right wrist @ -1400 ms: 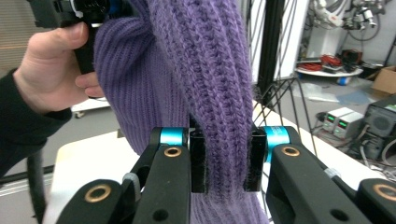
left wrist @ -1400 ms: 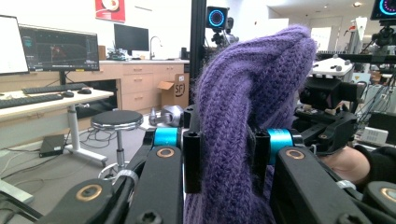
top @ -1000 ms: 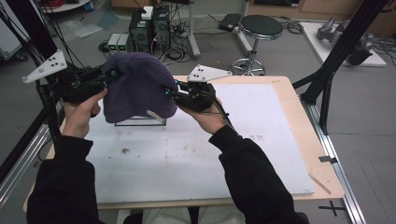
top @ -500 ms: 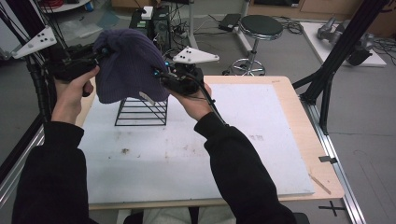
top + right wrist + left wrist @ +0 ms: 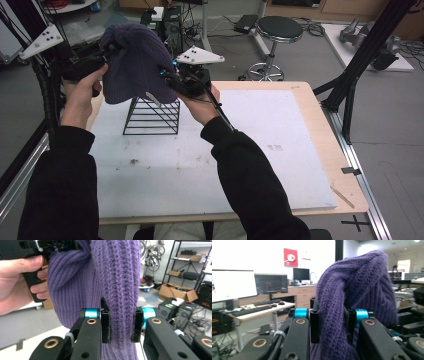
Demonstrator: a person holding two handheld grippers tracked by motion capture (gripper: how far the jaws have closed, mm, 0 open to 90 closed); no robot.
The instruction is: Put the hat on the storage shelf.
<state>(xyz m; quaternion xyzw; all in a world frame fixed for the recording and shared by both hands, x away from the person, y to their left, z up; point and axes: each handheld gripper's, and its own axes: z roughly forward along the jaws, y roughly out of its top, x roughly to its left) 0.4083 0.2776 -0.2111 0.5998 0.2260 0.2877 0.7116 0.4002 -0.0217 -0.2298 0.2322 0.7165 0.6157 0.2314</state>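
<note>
The person wears black long sleeves (image 5: 250,175), and each black gripper (image 5: 332,327) has 2 blue-collared jaws, brass-ringed screws and a grey 3-cornered plate (image 5: 200,56).

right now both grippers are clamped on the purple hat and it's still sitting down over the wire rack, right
Not quite. Both the left gripper and right gripper are clamped on the purple hat, but it isn't down over the wire rack. The high view shows the hat held up, its hem about level with the rack's top and the frame below bare.

Both arms are raised, the left tool (image 5: 102,60) and right tool (image 5: 170,77) each clamped on knit fabric.
</note>
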